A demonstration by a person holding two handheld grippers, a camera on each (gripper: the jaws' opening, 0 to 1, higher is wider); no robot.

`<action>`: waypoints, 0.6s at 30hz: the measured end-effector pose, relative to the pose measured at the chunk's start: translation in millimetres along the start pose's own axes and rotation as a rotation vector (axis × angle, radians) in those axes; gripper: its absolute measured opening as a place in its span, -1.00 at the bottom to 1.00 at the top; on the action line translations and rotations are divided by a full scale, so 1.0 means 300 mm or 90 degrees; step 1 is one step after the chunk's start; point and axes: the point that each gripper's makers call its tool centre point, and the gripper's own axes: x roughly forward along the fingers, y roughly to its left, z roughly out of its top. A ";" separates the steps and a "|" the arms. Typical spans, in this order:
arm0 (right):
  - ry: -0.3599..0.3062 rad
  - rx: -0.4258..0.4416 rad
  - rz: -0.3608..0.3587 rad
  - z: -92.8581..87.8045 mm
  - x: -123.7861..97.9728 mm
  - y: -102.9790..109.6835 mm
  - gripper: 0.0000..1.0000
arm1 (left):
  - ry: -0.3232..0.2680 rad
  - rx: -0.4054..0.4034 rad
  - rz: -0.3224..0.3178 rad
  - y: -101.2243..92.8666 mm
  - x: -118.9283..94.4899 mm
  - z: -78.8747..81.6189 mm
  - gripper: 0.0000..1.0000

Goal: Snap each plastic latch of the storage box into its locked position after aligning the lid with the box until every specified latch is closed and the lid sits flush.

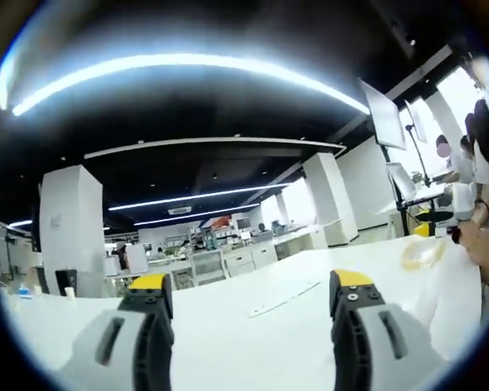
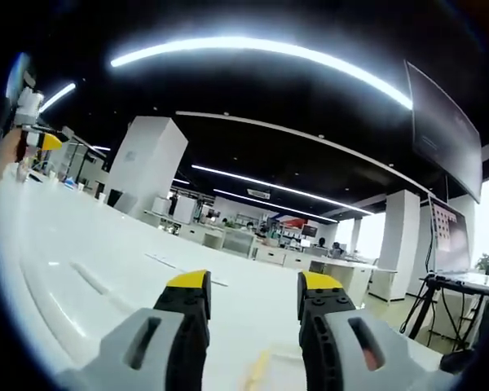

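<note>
Latching looks unstarted: both tools hover with jaws apart and empty, left tool (image 1: 250,297) over the white counter (image 1: 253,342), right tool (image 2: 253,297) above a white moulded surface (image 2: 73,285), possibly the lid; I cannot tell.

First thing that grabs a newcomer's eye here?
The long ceiling light arcing overhead. Below it, the open left claw with yellow tips over a white table. In the right gripper view, the right claw is also open above the white surface.
</note>
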 end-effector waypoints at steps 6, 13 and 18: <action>-0.011 0.007 -0.010 0.010 -0.010 -0.013 -0.15 | 0.006 0.009 -0.072 -0.129 0.113 0.026 0.58; -0.020 0.017 -0.017 0.018 -0.017 -0.023 -0.15 | 0.034 0.027 -0.154 -0.288 0.210 0.017 0.58; -0.040 0.027 -0.031 0.038 -0.032 -0.039 -0.16 | 0.048 0.053 -0.200 -0.392 0.264 0.012 0.55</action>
